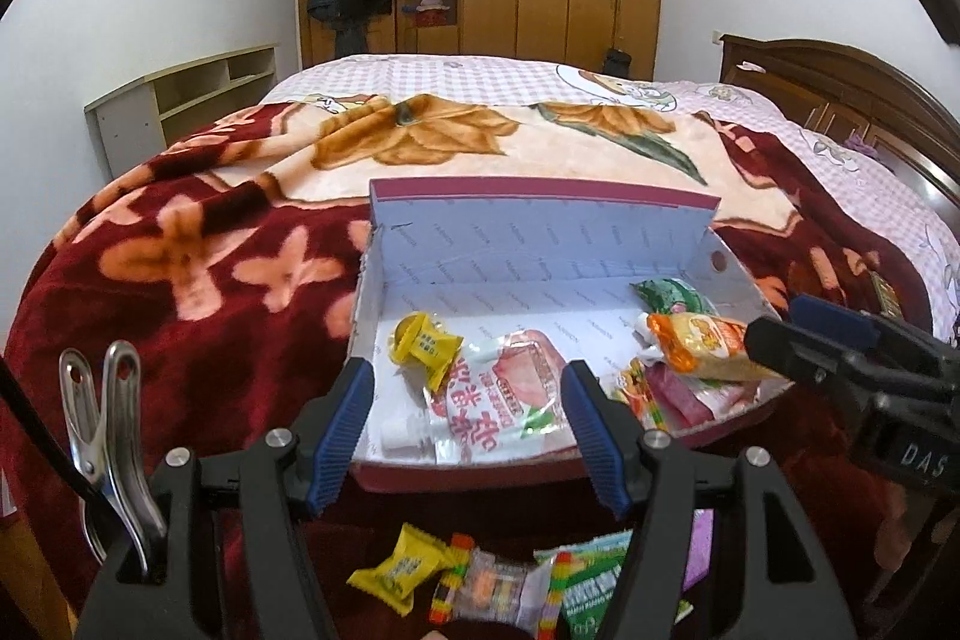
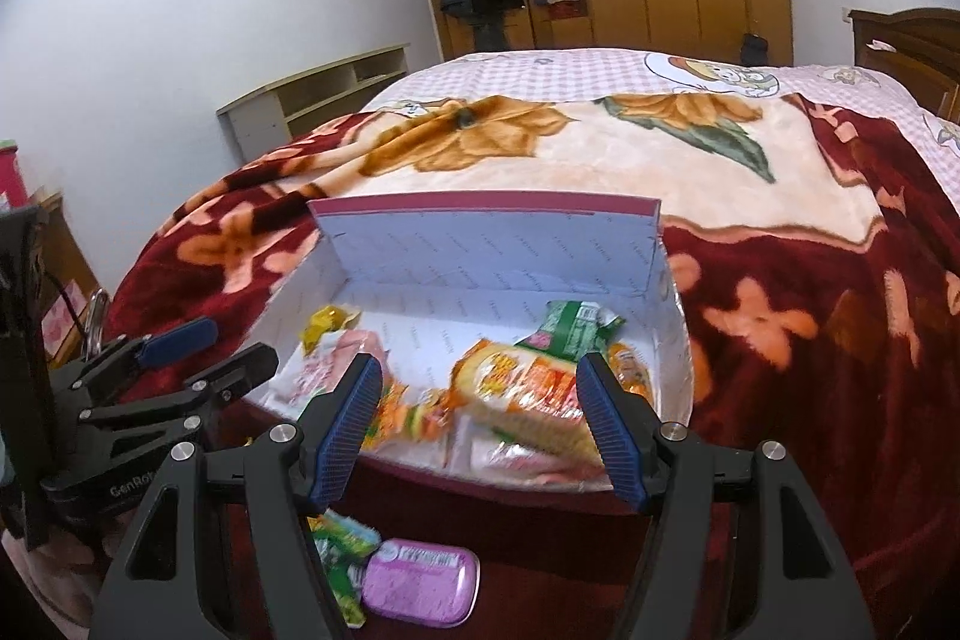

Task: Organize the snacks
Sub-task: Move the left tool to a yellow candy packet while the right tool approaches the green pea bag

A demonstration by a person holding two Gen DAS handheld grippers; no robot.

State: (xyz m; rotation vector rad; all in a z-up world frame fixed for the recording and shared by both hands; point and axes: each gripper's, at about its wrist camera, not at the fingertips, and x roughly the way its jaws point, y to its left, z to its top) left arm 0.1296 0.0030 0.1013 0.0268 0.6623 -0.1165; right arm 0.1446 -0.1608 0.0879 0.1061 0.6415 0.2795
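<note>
With both your left gripper [image 1: 468, 436] and right gripper [image 2: 480, 430] open and empty, take the light, crinkly yellow candy [image 1: 393, 574] lying on the blanket [image 1: 180, 244] before the box [image 1: 540, 232] by its thick middle, as the wrapper slips.

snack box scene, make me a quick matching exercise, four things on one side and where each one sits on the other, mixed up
Things:
1. red and white pouch
2. purple tin
3. green packet
4. clear sweet with rainbow ends

Places:
A. on the blanket below the left gripper
B. box, far right corner
C. box floor, near front edge
D. on the blanket below the right gripper

Pairs: 1-C, 2-D, 3-B, 4-A
</note>
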